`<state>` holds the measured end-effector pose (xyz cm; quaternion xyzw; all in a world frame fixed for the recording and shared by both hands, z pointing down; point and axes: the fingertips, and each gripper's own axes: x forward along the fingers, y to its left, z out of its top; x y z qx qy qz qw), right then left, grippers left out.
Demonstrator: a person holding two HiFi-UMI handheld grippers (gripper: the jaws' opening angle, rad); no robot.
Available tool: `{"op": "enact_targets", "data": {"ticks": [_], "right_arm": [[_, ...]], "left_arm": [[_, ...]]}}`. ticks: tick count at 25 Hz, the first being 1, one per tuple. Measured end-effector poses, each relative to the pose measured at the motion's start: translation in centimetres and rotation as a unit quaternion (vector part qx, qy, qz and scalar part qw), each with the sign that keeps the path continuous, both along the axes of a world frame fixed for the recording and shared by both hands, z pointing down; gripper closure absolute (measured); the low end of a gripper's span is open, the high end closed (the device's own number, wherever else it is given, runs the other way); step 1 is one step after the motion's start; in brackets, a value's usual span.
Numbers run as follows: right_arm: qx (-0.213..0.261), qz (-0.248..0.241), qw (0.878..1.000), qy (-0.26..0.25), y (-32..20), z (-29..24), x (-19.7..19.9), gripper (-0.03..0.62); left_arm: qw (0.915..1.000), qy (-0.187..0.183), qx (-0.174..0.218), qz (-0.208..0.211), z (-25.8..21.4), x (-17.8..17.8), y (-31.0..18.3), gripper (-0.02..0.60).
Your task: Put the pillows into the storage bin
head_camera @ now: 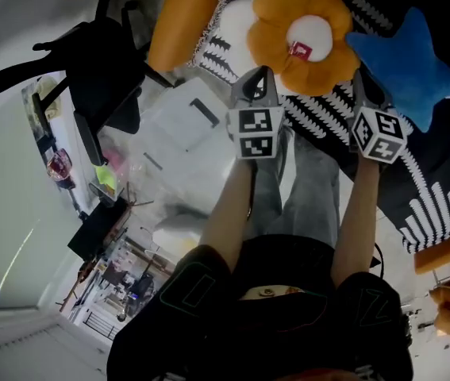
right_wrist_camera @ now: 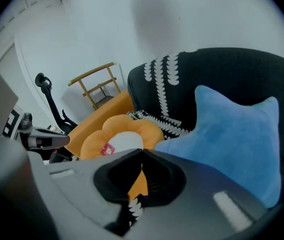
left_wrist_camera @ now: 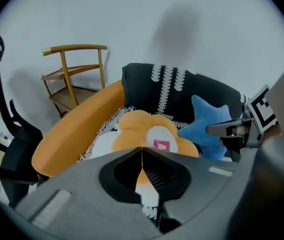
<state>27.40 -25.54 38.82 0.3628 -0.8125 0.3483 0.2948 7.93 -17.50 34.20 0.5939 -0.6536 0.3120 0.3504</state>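
Off to the left of my left jaws and nearer to me sits a pale lidded box (head_camera: 178,125) that I take for the storage bin, though the head view is too crowded for me to be sure. If its lid is down, any pillow I bring will have nowhere to go. My left gripper (left_wrist_camera: 142,150) has its jaws pressed together with nothing in them. Its tips are right at the near edge of the orange flower pillow (left_wrist_camera: 149,131), which lies just ahead on the black patterned cushion (left_wrist_camera: 202,91). Shut like this, I can only nudge the plush, and pushing on would shove it deeper rather than take it. My right gripper (right_wrist_camera: 142,151) is likewise closed and empty, its tips between the flower, ahead to its left, and the blue star pillow (right_wrist_camera: 232,134), ahead to its right. Opening there, I might pinch both at once, or catch only a soft petal that slips out on the lift.
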Motion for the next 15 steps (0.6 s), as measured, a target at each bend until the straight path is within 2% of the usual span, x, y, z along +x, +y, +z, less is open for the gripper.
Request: {"op": "enact_targets", "data": {"ticks": [2,3,5,8,11,13,15], "right_arm": [[-0.002,-0.001,1.0,0.007,0.3,1.7,-0.1,0.591],[-0.005,-0.001,1.0,0.009,0.4,2.5,-0.1,0.565],[-0.02,-0.003,1.0,0.005,0.6,4.1,-0.2,0.484],[-0.045,-0.001,0.999,0.0,0.9,6.1,-0.1,0.43],[-0.07,0.007,0.997,0.003,1.4,8.0,-0.1,0.327],[-0.085,0.011,0.996,0.011,1.8,9.4,-0.4,0.296],[-0.095,0.013,0.995,0.017,2.0,10.6,-0.8,0.29]], "left_arm": [[0.9999,-0.015,-0.007,0.002,1.5,-0.6,-0.2,0.566],[0.9997,-0.022,-0.011,0.001,2.2,-0.9,-0.1,0.554],[0.9994,-0.029,-0.018,-0.004,3.4,-1.6,-0.1,0.474],[0.9993,-0.028,-0.014,-0.018,4.6,-2.1,-0.4,0.398],[0.9996,0.0,-0.013,-0.023,6.2,-1.5,-0.7,0.31],[0.9994,0.011,-0.026,-0.021,7.6,-1.0,-0.9,0.29],[0.9988,-0.001,-0.048,-0.014,9.4,-1.0,-0.9,0.287]]}}
